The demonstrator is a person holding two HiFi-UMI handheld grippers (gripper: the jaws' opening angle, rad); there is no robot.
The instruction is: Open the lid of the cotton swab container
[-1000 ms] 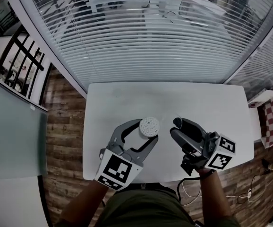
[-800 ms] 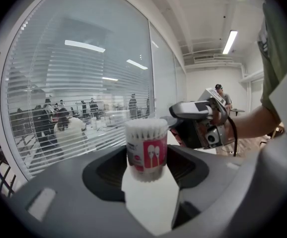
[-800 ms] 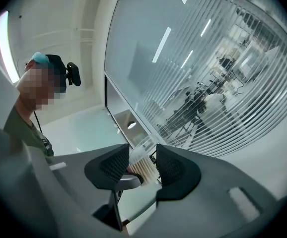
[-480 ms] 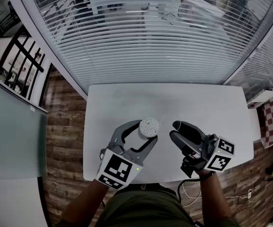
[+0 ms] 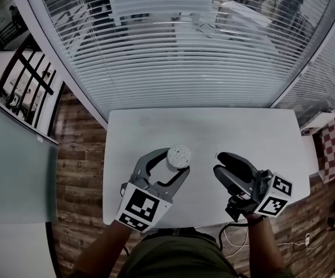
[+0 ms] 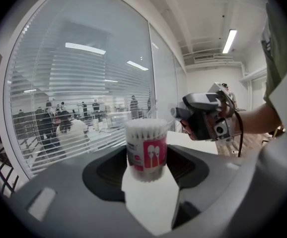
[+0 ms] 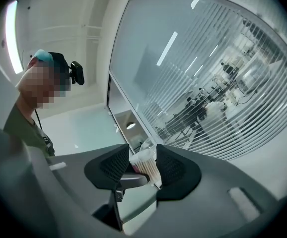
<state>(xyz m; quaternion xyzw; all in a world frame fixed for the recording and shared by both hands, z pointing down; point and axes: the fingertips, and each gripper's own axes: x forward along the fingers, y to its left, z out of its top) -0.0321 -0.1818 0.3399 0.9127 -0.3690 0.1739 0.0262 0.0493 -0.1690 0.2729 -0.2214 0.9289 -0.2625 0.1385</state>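
As we look down from the head view, our left gripper is clamped round the small clear plastic tub of white cotton swabs. The tub stands upright on the white rectangular table, towards its near edge and left of the middle. In the left gripper view both grey pads press the tub's sides at the level of its red label, and the swab tips sit packed level just under the rim.

Our right gripper hovers just to the right of the tub, apart from it, with its tips turned towards it. Its jaws are closed partway on a clear round plastic lid. In the left gripper view the lid shows as a pale translucent cap at the tips; in the head view it is only a faint pale spot. Looking along the right gripper's jaws, we see the tub and one grey jaw of the left gripper beyond the gap. As far as we can tell, the tub's top is uncovered.

Behind the table, white slatted blinds hang across a glass wall, and brown wooden flooring lies on either side.
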